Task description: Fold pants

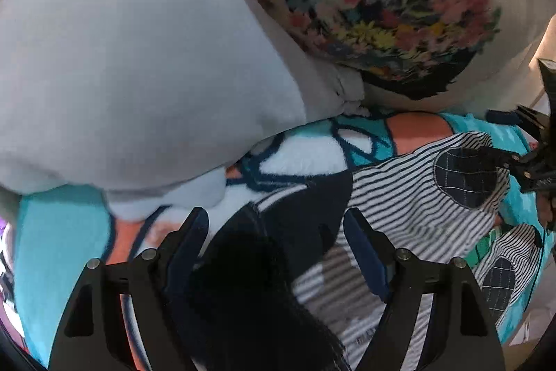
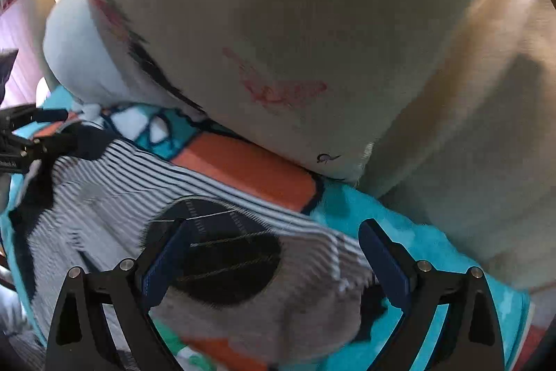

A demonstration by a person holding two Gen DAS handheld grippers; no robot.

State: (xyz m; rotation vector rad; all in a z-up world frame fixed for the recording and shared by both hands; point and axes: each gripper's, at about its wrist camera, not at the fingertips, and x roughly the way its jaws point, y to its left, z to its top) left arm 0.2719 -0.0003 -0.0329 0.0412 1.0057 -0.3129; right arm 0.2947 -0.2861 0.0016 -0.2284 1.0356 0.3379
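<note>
1. The left gripper [image 1: 276, 225] has its jaws spread wide, with the dark waistband end of the striped pants [image 1: 399, 197] bunched up between them; whether the pads touch the cloth cannot be told.
2. The right gripper [image 2: 274, 235] is also spread wide, over a striped leg with a dark round patch [image 2: 222, 256] between its fingers; the cloth is not pinched.
3. The pants lie on a turquoise, orange and white blanket [image 1: 59, 232], near two pillows.
4. Only the left wrist view shows the floral print on the cream pillow [image 1: 399, 6] and the full pale blue pillow [image 1: 139, 58]; it also shows two dark patches on the pants.
5. The right wrist view shows one patch, a red mark on the cream pillow, and the left gripper at its far left edge.
6. Count: one pair of pants, two pillows, one blanket.
</note>
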